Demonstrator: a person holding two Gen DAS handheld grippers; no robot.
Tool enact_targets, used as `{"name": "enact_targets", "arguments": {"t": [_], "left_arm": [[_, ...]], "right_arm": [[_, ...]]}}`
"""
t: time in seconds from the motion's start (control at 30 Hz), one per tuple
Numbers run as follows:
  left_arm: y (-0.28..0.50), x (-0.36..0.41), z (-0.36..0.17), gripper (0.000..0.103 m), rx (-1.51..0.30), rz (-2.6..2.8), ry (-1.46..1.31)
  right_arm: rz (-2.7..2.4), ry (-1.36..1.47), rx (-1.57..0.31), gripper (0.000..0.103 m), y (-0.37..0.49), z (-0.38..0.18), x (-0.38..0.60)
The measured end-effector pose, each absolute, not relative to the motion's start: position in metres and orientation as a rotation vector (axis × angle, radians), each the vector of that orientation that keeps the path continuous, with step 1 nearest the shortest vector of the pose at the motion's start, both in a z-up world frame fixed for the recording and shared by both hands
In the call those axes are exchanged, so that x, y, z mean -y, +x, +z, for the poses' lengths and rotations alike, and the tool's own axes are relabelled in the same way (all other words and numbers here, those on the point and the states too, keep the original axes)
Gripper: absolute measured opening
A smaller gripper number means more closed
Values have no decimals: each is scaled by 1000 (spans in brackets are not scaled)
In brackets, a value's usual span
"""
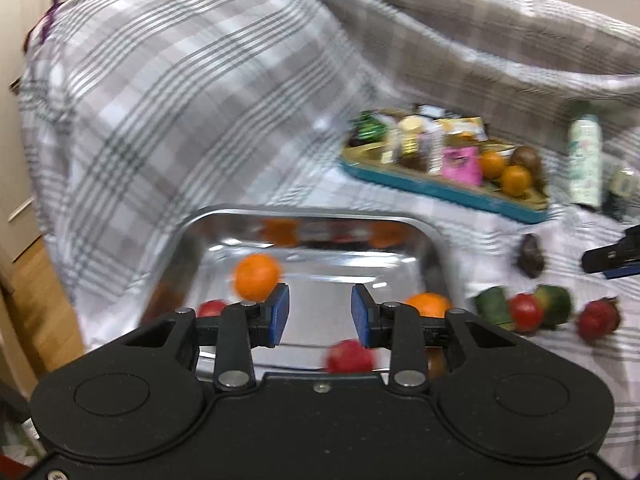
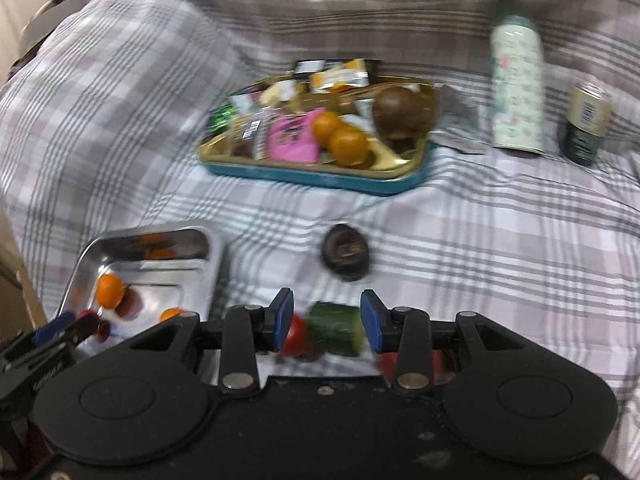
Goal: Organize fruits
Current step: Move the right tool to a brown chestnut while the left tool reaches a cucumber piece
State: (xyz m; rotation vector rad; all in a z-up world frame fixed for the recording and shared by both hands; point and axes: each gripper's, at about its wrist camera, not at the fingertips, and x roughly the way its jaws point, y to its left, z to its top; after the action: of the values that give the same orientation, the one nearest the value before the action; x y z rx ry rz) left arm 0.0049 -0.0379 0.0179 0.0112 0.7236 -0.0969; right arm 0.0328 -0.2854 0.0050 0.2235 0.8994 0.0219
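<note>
Fruits point(image 1: 257, 282) lie in our metal tray point(image 1: 208, 220), others on the checked cloth point(image 2: 480, 240). We hold our left gripper point(image 1: 320, 314) and right gripper point(image 2: 327, 326) with fingers apart, empty.

Bare cloth point(image 2: 460, 240) between dark fruit point(image 2: 346, 252), cans point(image 2: 518, 88).

Grey-checked bedsheet point(image 2: 480, 240), teal-sided tin point(image 2: 320, 178), orange fruits point(image 2: 347, 145).

A grey-and-white plaid bedsheet point(image 2: 460, 216) carries a shiny steel tray point(image 2: 214, 248), a teal-rimmed gold tray point(image 2: 320, 178), a tall pale spray can point(image 2: 518, 88), a short can point(image 2: 588, 124), and a dark round fruit point(image 2: 346, 252), possibly a passionfruit.
</note>
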Motion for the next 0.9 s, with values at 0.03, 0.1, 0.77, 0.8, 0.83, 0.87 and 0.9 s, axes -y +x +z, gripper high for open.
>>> {"name": "enact_targets", "arguments": {"t": [0.03, 0.1, 0.77, 0.8, 0.83, 0.87, 0.9], "left_arm": [[4, 44, 20, 42, -721, -118, 14], [2, 60, 24, 42, -717, -160, 27], [-16, 175, 8, 43, -754, -443, 152], [-15, 178, 6, 43, -761, -445, 150], [-14, 180, 5, 43, -768, -447, 146], [-12, 182, 3, 43, -776, -449, 143], [-11, 183, 1, 43, -783, -449, 139]], "right_arm": [[10, 233, -908, 41, 33, 6, 292], [-18, 251, -935, 41, 35, 5, 308], [-90, 333, -1050, 41, 35, -12, 385], [-88, 329, -1052, 41, 36, -13, 384], [-86, 325, -1054, 41, 36, -13, 383], [-84, 321, -1056, 41, 36, -14, 383], [-81, 316, -1057, 41, 36, -14, 382]]}}
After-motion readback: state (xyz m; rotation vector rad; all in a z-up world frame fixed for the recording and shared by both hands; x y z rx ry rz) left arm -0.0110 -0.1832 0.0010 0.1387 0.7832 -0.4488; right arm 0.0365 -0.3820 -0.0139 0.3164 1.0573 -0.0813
